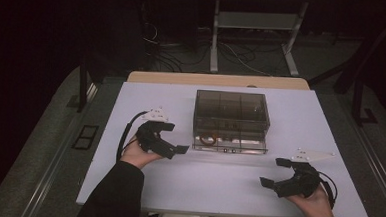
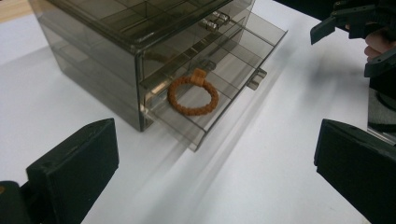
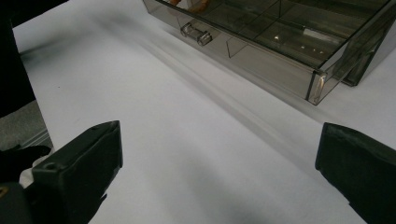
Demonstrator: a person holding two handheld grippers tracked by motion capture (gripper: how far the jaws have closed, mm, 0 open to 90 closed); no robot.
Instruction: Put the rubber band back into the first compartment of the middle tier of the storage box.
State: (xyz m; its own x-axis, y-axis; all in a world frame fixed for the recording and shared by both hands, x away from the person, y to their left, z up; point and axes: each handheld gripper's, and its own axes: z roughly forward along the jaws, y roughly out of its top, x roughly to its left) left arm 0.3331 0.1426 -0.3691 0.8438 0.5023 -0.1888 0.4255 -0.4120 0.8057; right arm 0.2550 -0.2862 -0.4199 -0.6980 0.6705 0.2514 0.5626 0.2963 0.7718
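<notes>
The left gripper (image 1: 175, 137) sits at the left of the white table (image 1: 142, 186), held in the person's left hand (image 1: 137, 155), just beside the left end of the smoked clear drawer box (image 1: 231, 110). Its jaws stand spread wide with nothing between them; the left gripper view shows bare table between the two black jaws.

The drawer box stands at the middle of the table, toward the far edge. Its lowest drawer (image 2: 219, 93) is pulled out toward the person. An orange-brown beaded bracelet (image 2: 193, 95) lies flat in the left compartment of that open drawer, touching neither gripper. In the high view the bracelet (image 1: 209, 138) shows at the front left corner of the box. Small clear handles (image 3: 196, 32) sit on the drawer front.

The right gripper (image 1: 272, 174) rests near the front right corner of the table, held in the person's right hand (image 1: 316, 200), well apart from the box. Its jaws are likewise spread wide and empty, pointing across the table toward the drawer.
</notes>
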